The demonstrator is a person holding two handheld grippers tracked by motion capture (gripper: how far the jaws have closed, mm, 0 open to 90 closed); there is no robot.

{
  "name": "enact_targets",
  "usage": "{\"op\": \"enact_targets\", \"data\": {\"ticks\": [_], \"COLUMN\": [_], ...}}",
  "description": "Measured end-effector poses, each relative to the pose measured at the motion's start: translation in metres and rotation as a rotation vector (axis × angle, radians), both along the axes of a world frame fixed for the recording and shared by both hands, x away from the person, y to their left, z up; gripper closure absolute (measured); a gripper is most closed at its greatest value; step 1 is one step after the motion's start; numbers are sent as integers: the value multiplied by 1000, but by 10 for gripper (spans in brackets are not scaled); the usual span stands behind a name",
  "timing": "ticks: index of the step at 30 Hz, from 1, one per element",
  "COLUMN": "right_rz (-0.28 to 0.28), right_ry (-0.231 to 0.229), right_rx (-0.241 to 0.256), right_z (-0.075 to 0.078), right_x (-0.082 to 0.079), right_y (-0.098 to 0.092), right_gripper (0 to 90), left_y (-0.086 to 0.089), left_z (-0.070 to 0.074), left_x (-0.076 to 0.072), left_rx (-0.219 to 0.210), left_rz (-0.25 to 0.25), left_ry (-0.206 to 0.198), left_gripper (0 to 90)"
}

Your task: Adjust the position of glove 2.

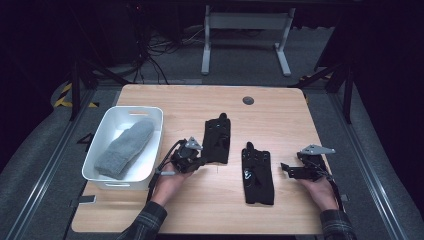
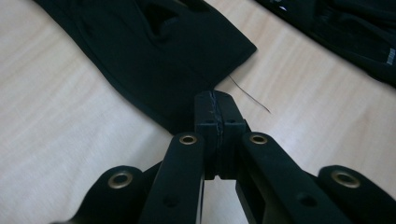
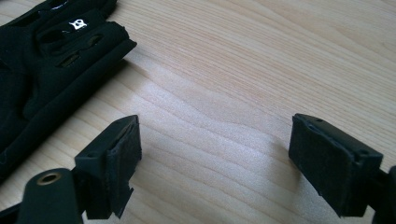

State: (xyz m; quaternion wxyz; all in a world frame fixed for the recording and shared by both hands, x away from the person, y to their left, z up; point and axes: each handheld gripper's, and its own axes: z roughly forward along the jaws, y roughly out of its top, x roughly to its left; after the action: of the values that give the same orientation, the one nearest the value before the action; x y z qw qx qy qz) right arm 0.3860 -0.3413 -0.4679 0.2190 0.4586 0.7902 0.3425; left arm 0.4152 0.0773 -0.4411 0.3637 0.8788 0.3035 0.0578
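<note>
The left gripper (image 1: 199, 163) has its jaws pressed together on the near edge of the left black glove (image 1: 216, 141); in the left gripper view the pads (image 2: 217, 122) meet at the hem of that glove (image 2: 159, 51), pinching the fabric. This glove lies flat around the middle of the table (image 1: 210, 210), its fingers pointing toward the far edge. A loose thread (image 2: 250, 95) lies on the wood just beside the hem. The right gripper (image 1: 286, 169) hovers near the right edge of the table with its jaws spread wide and nothing between them. Just beside it, toward the middle, lies the second black glove (image 1: 257, 172), closer to the near edge than the first. At the left edge stands a white bin (image 1: 156, 145) with a grey sock (image 1: 125, 147) lying inside it.
</note>
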Motion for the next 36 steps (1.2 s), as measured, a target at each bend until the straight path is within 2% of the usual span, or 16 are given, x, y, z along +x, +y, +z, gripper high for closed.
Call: {"op": "enact_targets", "data": {"ticks": [7, 8, 9, 12, 14, 21, 24, 30, 36], "right_rz": [1, 2, 1, 1, 1, 2, 2, 2, 2], "right_ry": [2, 2, 2, 2, 3, 2, 3, 3, 3], "right_rx": [2, 2, 2, 2, 2, 2, 2, 2, 2], "right_z": [0, 0, 0, 0, 0, 0, 0, 0, 0], "right_x": [0, 0, 0, 0, 0, 0, 0, 0, 0], "right_y": [0, 0, 0, 0, 0, 0, 0, 0, 0], "right_gripper": [176, 176, 176, 176, 176, 176, 176, 176, 176], "left_y": [-15, -17, -22, -26, -35, -46, -47, -47, -49], "left_z": [6, 7, 7, 8, 8, -5, -13, -14, -13], "left_x": [29, 31, 37, 44, 56, 72, 75, 74, 61], "left_rx": [-26, -21, -16, -24, -20, 3, 1, -4, 5], "left_rz": [23, 24, 25, 25, 24, 31, 32, 34, 15], "left_ry": [-12, -5, -15, -13, -20, 9, 27, 37, 53], "left_gripper": [899, 899, 899, 899, 899, 899, 899, 900, 900]}}
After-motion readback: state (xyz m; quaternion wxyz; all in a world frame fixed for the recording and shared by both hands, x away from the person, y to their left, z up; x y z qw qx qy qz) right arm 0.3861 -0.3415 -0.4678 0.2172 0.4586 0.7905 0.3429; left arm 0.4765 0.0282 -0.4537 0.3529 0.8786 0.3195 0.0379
